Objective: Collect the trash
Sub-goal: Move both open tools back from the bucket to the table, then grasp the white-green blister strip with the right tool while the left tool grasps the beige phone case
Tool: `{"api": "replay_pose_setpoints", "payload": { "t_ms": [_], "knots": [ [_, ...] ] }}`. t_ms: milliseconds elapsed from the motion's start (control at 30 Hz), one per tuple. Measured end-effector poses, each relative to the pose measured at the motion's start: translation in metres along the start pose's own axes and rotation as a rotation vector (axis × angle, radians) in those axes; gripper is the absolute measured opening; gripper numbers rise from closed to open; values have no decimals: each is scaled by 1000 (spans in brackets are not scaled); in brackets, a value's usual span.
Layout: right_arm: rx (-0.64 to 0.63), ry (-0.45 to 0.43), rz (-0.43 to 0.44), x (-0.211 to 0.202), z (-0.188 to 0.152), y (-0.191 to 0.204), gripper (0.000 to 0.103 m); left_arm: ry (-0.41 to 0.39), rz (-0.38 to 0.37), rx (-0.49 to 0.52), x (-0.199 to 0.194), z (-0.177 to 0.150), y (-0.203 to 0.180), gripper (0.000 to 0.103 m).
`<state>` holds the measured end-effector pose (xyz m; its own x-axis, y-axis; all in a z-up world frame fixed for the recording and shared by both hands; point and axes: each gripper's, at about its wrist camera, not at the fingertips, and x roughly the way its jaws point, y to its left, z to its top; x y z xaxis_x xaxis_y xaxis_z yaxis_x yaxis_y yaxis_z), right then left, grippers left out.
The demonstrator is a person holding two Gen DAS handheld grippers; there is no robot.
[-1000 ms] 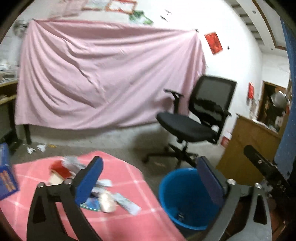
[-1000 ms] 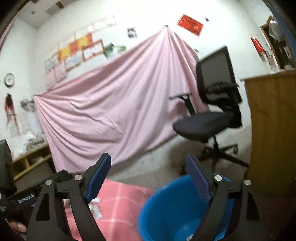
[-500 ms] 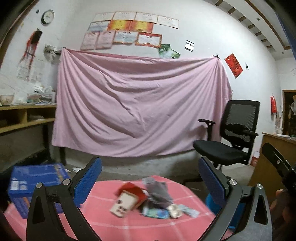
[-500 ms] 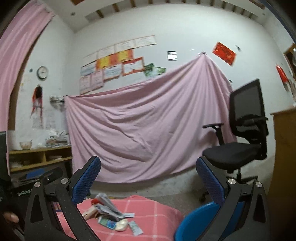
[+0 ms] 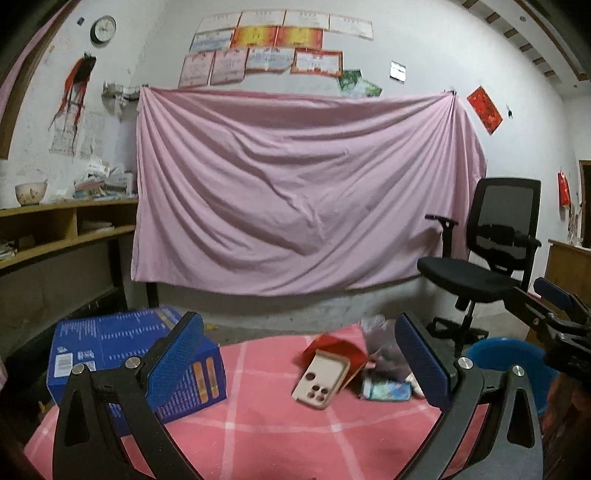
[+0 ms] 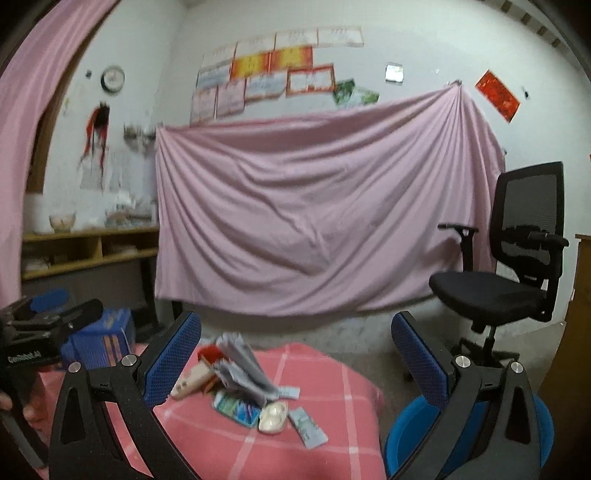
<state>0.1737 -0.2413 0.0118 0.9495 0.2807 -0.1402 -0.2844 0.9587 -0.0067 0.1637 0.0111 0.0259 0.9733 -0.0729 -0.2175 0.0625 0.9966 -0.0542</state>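
Pink checked cloth (image 5: 258,435) w/ crumpled wrappers (image 6: 240,365), glossy blue cardboard box (image 5: 110,347).

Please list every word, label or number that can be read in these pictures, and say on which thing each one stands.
"GenRobot.AI": white letters on the black body of the left gripper, seen in the right wrist view.
Blue box: white print and a label, too small to read.
Papers on the wall: too blurred.
Red paper: not readable.
Clock: numbers too small.
Wrappers on the pink cloth: print blurred.
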Motion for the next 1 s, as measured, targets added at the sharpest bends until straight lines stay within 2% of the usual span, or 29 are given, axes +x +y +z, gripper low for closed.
{"api": "replay_pose_setpoints", "payload": {
  "t_ms": [167,333,400,500,567,667,767,1000],
  "knots": [
    [-15,102,-2,19,-9,2,103,72,-24,23,19,-4,2,101],
    [-2,257,-31,40,-17,-10,100,215,-70,56,50,-9,-1,101],
    [24,346,-35,51,-24,-18,88,290,-89,64,67,-13,-3,101],
    [49,438,-19,65,-34,-29,80,413,-148,71,91,-21,-5,100],
    [72,515,4,77,-42,-35,75,491,-185,69,106,-27,-6,96],
    [61,588,19,88,-50,-34,69,566,-203,73,122,-34,-8,95],
    [32,652,21,96,-57,-29,62,622,-207,93,139,-39,-10,92],
    [8,750,37,110,-70,-25,52,672,-223,114,166,-39,-11,89]
  ]
}}
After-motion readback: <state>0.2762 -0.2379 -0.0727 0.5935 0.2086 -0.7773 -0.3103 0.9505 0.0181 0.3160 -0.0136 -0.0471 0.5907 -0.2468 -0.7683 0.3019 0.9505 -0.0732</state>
